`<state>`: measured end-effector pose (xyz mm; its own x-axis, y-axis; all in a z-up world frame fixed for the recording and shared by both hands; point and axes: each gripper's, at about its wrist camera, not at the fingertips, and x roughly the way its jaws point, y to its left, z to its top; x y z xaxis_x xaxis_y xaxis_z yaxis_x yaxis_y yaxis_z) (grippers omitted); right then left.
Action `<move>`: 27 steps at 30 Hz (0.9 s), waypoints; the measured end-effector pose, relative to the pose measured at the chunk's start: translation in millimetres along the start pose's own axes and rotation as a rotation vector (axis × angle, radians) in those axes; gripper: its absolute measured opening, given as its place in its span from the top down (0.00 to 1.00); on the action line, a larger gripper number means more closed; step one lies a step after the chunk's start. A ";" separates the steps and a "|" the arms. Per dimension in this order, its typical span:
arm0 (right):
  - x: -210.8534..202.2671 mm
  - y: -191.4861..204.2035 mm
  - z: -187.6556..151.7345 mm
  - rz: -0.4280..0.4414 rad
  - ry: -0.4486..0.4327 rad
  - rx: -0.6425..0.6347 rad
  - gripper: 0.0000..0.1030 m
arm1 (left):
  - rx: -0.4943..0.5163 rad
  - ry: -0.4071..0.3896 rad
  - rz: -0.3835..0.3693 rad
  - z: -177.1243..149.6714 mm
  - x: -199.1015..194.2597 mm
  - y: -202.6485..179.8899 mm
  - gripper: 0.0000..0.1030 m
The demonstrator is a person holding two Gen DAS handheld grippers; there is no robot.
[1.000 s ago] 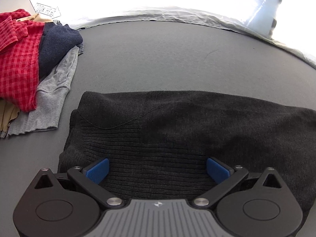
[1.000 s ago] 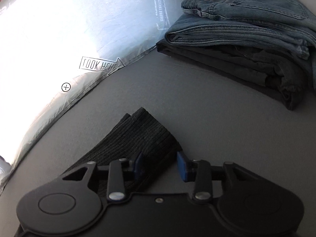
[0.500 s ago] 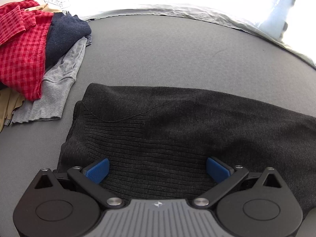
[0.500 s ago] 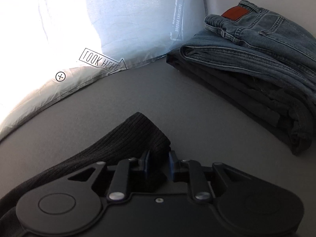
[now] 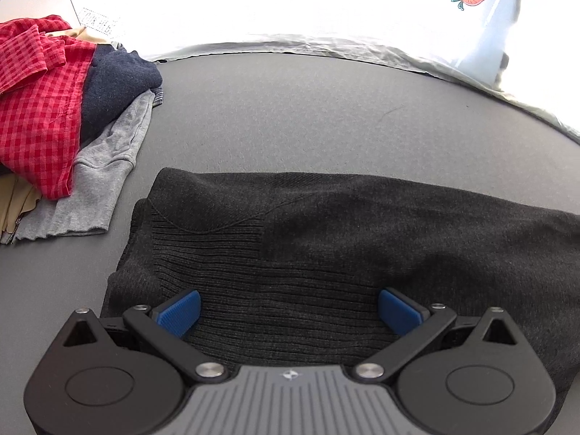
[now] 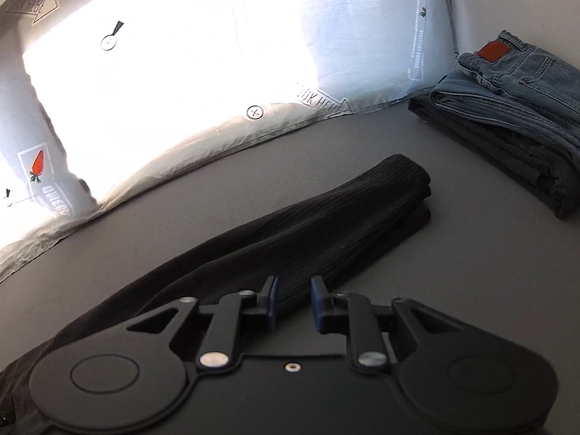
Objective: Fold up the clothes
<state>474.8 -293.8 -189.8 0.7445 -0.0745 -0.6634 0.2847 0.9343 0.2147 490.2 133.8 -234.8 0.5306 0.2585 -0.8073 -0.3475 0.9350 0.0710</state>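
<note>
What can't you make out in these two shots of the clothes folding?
- Left wrist view: the black sweater runs off the right edge; the left gripper covers its near hem.
- Right wrist view: the right gripper hides the sleeve beneath it; grip unclear.
- The folded jeans are cut off at the right.

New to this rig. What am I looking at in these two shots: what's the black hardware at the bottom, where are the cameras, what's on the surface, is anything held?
No robot arm here: a person holds a two-finger hand-held gripper in each hand, with a fisheye camera on each looking along the fingers. The left view shows the left hand-held gripper, wide open over a dark knit sweater on the grey surface; unfolded clothes are piled beside it. The right view shows the right hand-held gripper, its jaws just closing, narrow, over the sweater's sleeve; the pads seem not to press it. Folded jeans lie behind. Nothing is clearly held.
</note>
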 end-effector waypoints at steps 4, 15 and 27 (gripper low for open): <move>-15.2 73.0 -33.8 0.129 0.064 -0.194 0.79 | 0.016 -0.002 -0.014 -0.9 -1.2 1.4 0.00; 9.6 162.4 -87.4 0.211 0.188 -0.370 0.99 | -0.102 0.012 -0.166 -3.4 -34.0 94.1 0.00; 11.5 172.8 -106.0 0.201 0.189 -0.404 0.96 | -0.222 0.010 -0.190 -15.0 -15.8 161.0 0.00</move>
<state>468.6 -96.2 -236.3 0.6272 0.1511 -0.7641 -0.1388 0.9870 0.0812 414.3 276.5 -219.4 0.5953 0.0801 -0.7995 -0.4037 0.8901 -0.2113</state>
